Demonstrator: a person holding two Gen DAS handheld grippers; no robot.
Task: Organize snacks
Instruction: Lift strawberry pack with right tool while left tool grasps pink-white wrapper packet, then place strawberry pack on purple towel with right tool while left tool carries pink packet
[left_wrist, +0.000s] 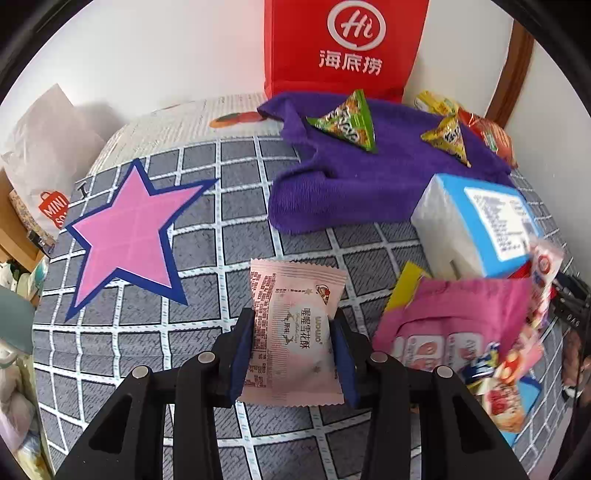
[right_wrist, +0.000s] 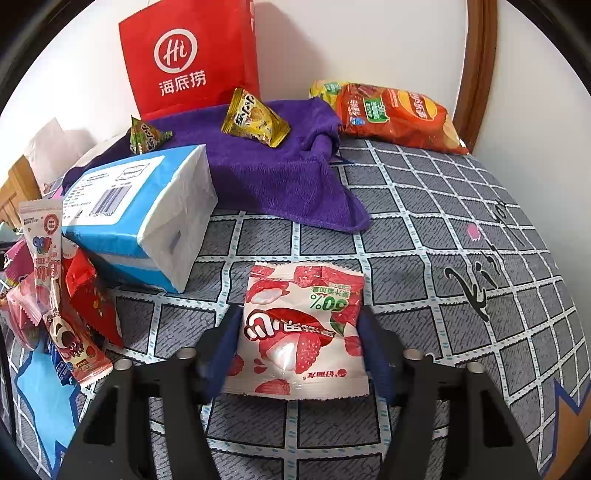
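Over checkered bedspread (left_wrist: 207, 240), pink packet (left_wrist: 295, 325) between jaws.

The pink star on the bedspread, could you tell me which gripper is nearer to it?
Left. The left gripper, shut on a pink snack packet, sits just right of the pink star. The right gripper, holding a lychee candy bag, has no star in view.

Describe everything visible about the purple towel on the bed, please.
The purple towel is soft terry-like cloth, rumpled and folded, spread on the grid-patterned bedsheet before the red paper bag. A green triangular snack packet and a yellow one lie on it. The tissue pack sits at its front edge, the orange chips bag at its far corner.
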